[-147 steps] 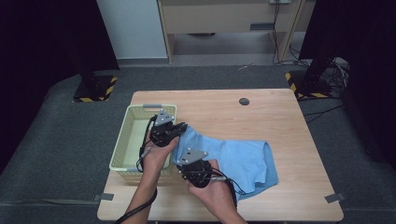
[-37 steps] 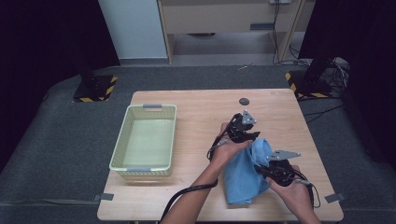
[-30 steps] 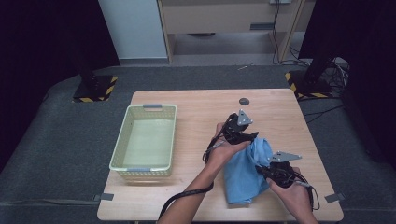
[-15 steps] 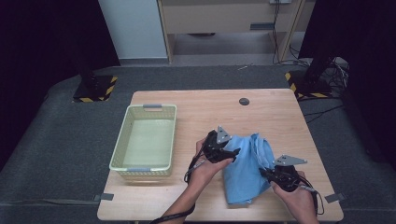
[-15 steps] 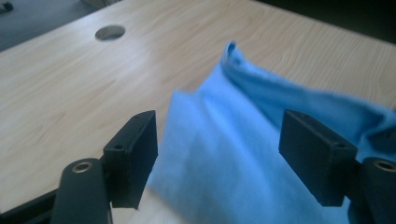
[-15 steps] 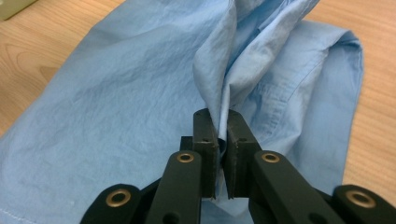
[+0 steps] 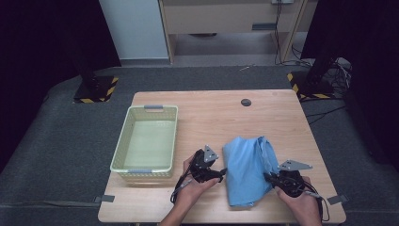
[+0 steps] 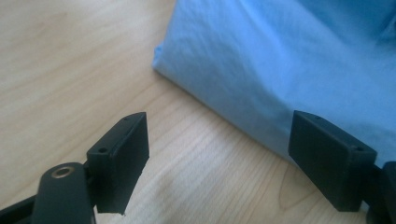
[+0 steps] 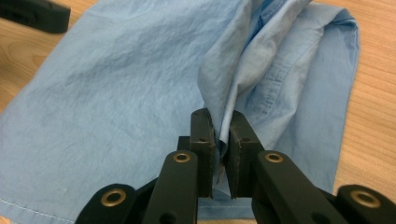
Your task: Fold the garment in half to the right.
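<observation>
A light blue shirt [image 7: 247,165] lies folded lengthwise on the wooden table [image 7: 211,113], right of centre. My right gripper [image 7: 272,179] is at its right edge, shut on a fold of the shirt [image 9: 233,93] that rises between the jaws; in the right gripper view my right gripper [image 9: 221,135] shows the cloth pinched. My left gripper [image 7: 221,172] rests on the table just left of the shirt, open and empty. In the left gripper view my left gripper [image 8: 243,140] has the shirt's folded edge [image 8: 280,70] just ahead of its right jaw.
A pale green plastic basket [image 7: 126,147], with nothing inside, stands on the left part of the table. A small dark round disc [image 7: 245,102] sits near the far edge. Bare wood lies between basket and shirt.
My left gripper let go of the shirt, moved left and toward the near edge, and now stands open beside it. The shirt went from spread out to folded. My right gripper stays shut on it.
</observation>
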Tool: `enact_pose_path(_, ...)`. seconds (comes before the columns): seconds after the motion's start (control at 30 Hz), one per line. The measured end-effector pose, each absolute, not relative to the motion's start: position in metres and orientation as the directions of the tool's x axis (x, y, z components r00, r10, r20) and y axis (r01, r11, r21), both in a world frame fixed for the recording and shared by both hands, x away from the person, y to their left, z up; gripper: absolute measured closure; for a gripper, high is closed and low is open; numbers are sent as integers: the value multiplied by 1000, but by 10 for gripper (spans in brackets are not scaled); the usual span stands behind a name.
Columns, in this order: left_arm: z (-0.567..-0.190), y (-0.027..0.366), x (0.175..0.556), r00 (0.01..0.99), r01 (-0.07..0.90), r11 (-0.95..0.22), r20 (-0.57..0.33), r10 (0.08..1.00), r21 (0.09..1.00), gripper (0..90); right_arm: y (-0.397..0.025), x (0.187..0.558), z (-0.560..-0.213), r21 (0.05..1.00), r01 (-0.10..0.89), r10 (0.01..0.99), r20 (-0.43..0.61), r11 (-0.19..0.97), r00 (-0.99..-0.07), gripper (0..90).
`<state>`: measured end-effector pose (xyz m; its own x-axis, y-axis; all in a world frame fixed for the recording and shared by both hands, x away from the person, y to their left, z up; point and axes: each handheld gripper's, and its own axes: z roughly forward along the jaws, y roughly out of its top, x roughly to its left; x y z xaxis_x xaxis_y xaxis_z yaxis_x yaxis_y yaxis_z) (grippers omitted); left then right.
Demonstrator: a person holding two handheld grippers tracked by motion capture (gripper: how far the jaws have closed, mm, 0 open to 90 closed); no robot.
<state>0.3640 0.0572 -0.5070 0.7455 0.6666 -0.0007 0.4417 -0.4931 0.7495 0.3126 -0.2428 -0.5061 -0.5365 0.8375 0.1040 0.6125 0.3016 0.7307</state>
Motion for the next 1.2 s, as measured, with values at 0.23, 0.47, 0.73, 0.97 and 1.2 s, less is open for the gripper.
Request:
enact_pose_path(0.23,-507,60,363,742,440,-491,3,670,752,187,-245,312,-509,727,627,850,116,281,-515,774)
enact_pose_path(0.47,-507,69,367,724,461,-462,-20,690,758,185,-250,311,-506,727,635,853,135,261,-505,811)
enact_pose_path(0.73,-508,68,368,730,459,-472,-16,683,753,187,-254,305,-501,728,648,854,173,225,-490,853)
enact_pose_path(0.97,-508,70,367,724,472,-456,-36,689,755,186,-264,301,-500,722,669,867,207,176,-452,725)
enact_pose_path(1.2,-509,72,367,717,484,-444,-51,695,754,185,-280,303,-498,726,675,885,222,130,-409,646)
